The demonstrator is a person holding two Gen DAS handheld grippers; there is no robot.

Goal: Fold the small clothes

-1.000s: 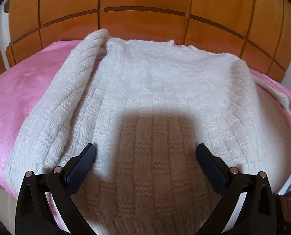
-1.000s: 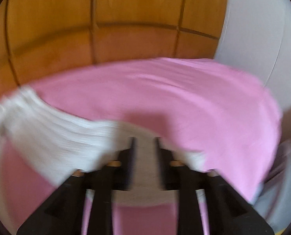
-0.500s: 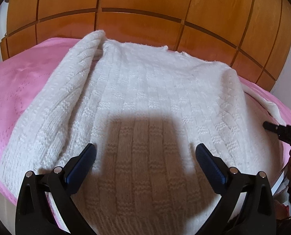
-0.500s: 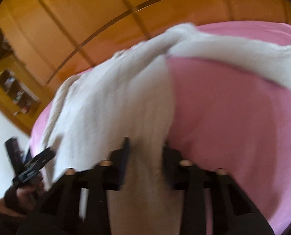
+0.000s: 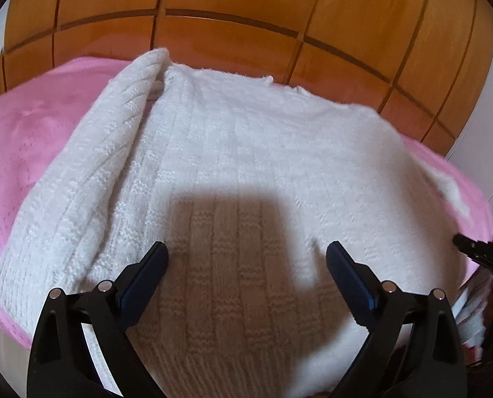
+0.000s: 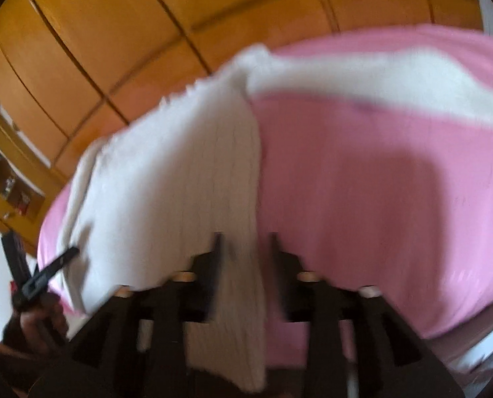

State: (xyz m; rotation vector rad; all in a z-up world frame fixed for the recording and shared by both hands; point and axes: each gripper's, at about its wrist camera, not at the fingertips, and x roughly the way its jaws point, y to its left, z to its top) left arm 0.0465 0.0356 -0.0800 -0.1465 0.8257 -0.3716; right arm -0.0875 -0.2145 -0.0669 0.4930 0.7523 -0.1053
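Note:
A white knitted sweater (image 5: 246,152) lies spread on a pink bed cover (image 5: 21,152), its left sleeve folded along the left side. My left gripper (image 5: 246,258) is open and empty, hovering over the sweater's lower body. In the right wrist view the sweater (image 6: 180,172) is blurred; its right edge hangs between the fingers of my right gripper (image 6: 245,242), whose jaws stand partly apart around the fabric. The right sleeve (image 6: 379,76) stretches out across the pink cover (image 6: 395,199). The right gripper's tip shows at the right edge of the left wrist view (image 5: 475,252).
A wooden panelled headboard (image 5: 246,33) rises behind the bed. A wooden shelf with small items (image 6: 7,182) stands far left in the right wrist view. My left gripper also shows there (image 6: 44,275), at the bed's near left corner.
My right gripper swung left from the sleeve over the pink cover to the sweater's right side edge. My left gripper dropped slightly closer to the sweater.

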